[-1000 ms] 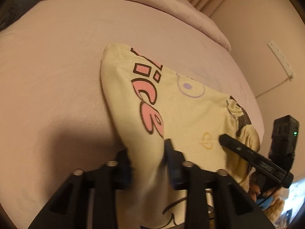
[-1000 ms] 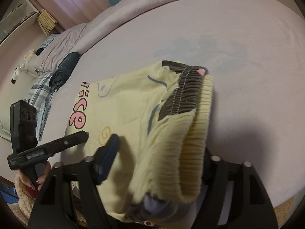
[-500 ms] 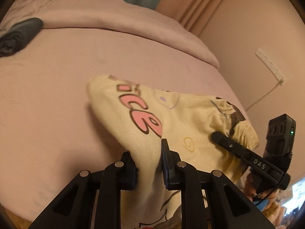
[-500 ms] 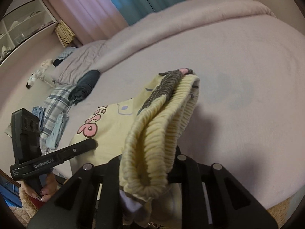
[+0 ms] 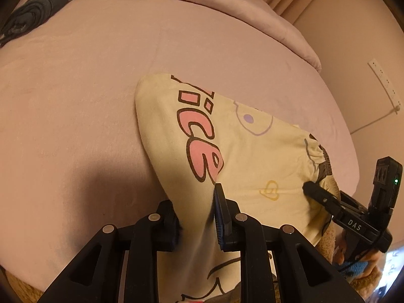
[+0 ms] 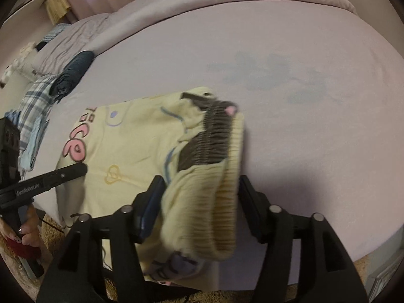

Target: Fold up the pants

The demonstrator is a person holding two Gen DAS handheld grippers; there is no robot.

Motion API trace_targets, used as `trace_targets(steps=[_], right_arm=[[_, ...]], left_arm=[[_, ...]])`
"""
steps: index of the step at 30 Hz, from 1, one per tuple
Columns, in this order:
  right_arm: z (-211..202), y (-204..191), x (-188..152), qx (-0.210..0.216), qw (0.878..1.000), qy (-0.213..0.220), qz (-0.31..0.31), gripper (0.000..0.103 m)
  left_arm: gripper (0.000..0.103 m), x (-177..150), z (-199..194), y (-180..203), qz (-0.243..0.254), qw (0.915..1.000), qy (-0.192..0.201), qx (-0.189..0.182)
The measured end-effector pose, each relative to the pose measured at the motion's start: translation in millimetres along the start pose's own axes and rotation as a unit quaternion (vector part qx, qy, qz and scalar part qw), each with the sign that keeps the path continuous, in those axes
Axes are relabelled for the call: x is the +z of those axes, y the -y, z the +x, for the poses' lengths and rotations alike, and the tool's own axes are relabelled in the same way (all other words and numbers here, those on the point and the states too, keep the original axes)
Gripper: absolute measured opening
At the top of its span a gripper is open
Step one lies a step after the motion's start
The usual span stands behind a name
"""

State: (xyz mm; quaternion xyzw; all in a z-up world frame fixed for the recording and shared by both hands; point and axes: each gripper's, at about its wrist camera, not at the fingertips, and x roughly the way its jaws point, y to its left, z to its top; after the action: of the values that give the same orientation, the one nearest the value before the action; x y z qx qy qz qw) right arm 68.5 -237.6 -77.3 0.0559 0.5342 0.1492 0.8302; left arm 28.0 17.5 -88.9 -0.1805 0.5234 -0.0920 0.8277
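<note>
Lying on the mauve, smooth-sheeted bed [image 5: 101, 101]: soft pale-yellow pants [image 5: 252, 156], folded, printed with pink outlined letters. Left claw [image 5: 195, 217] pinches a tented fold of the fleecy cloth. Right claw [image 6: 199, 202] stands wide, jaws either side of the thick ribbed waistband [image 6: 214, 197], yellow outside, grey inside; contact unclear.
</note>
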Motion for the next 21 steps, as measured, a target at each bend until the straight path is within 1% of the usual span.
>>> trace_targets(steps=[2, 3, 5, 6, 7, 8, 9, 11, 12, 14, 15, 16, 18, 19, 21], right_arm=[[3, 1, 0, -0.019, 1.0, 0.005, -0.001, 0.073], [8, 2, 0, -0.002, 1.0, 0.006, 0.003, 0.075], [16, 4, 1, 0.039, 0.999, 0.006, 0.008, 0.075], [19, 2, 2, 0.049, 0.999, 0.012, 0.01, 0.066], [21, -1, 4, 0.063, 0.998, 0.014, 0.015, 0.049], [25, -2, 6, 0.103, 0.994, 0.005, 0.027, 0.022], [28, -4, 8, 0.123, 0.991, 0.002, 0.043, 0.021], [19, -19, 15, 0.085, 0.996, 0.027, 0.009, 0.02], [13, -24, 20, 0.094, 0.995, 0.037, 0.003, 0.02], [0, -26, 36, 0.116, 0.992, 0.056, 0.004, 0.02], [-6, -28, 47, 0.118, 0.991, 0.069, 0.001, 0.02], [-9, -31, 61, 0.113, 0.99, 0.084, 0.0, 0.02], [-13, -35, 85, 0.108, 0.989, 0.102, -0.002, 0.02], [-11, -35, 95, 0.112, 0.988, 0.105, 0.0, 0.02], [-5, -35, 109, 0.113, 0.988, 0.106, 0.003, 0.02]], left_arm=[[0.021, 2, 4, -1, -0.005, 1.0, -0.001, -0.003], [0.021, 1, 5, -3, -0.005, 1.0, -0.001, -0.004], [0.021, -3, 4, -4, -0.004, 0.9999, 0.009, -0.004], [0.019, -7, -2, -9, -0.002, 0.9999, 0.015, -0.005], [0.017, -8, -4, -6, 0.003, 0.9998, 0.02, -0.005], [0.017, -12, -7, -6, 0.005, 0.9997, 0.023, -0.001], [0.016, -10, -11, -4, 0.008, 0.9996, 0.027, 0.0], [0.016, -2, -27, 4, 0.02, 0.9986, 0.046, -0.012], [0.016, 3, -36, 7, 0.029, 0.9977, 0.06, -0.015], [0.016, 15, -46, 11, 0.041, 0.9955, 0.085, 0.002], [0.016, 22, -51, 13, 0.044, 0.9943, 0.097, 0.011], [0.016, 31, -56, 12, 0.043, 0.9933, 0.107, 0.01], [0.016, 45, -60, 10, 0.036, 0.992, 0.121, -0.006], [0.016, 53, -61, 6, 0.033, 0.991, 0.129, -0.007], [0.016, 65, -54, -2, 0.024, 0.9915, 0.128, -0.005]])
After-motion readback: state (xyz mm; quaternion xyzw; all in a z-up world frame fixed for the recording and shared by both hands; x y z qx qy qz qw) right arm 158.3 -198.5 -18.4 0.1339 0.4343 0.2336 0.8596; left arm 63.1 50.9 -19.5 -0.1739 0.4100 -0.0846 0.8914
